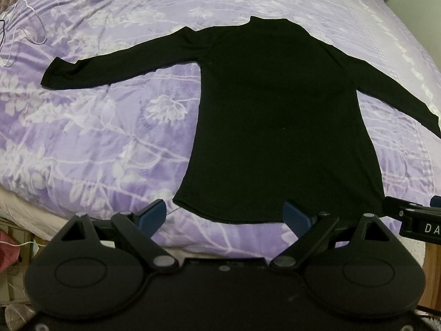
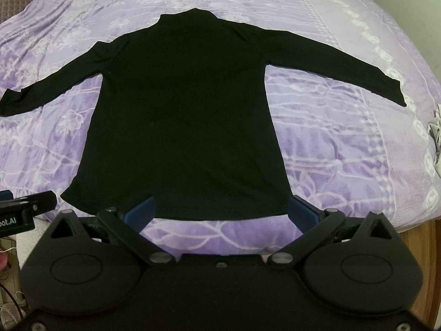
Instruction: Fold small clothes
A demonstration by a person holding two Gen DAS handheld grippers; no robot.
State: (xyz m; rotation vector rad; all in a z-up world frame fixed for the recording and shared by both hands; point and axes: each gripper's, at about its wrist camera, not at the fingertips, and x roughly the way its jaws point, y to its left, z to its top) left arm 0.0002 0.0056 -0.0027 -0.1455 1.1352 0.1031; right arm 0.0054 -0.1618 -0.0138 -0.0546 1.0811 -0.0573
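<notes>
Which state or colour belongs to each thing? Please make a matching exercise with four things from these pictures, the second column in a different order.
Things:
1. black long-sleeved top
2. bedspread
3. left gripper
4. white cord

Descriptions:
A. purple with a pale flower pattern
B. open, just short of the hem
C. spread flat, sleeves out to both sides
D. lying in loops near the far left edge of the bed

Pairs: 1-C, 2-A, 3-B, 4-D

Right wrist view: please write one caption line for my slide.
Black shirt spread flat on purple bedspread, both sleeves out; open right gripper near its hem.
</notes>
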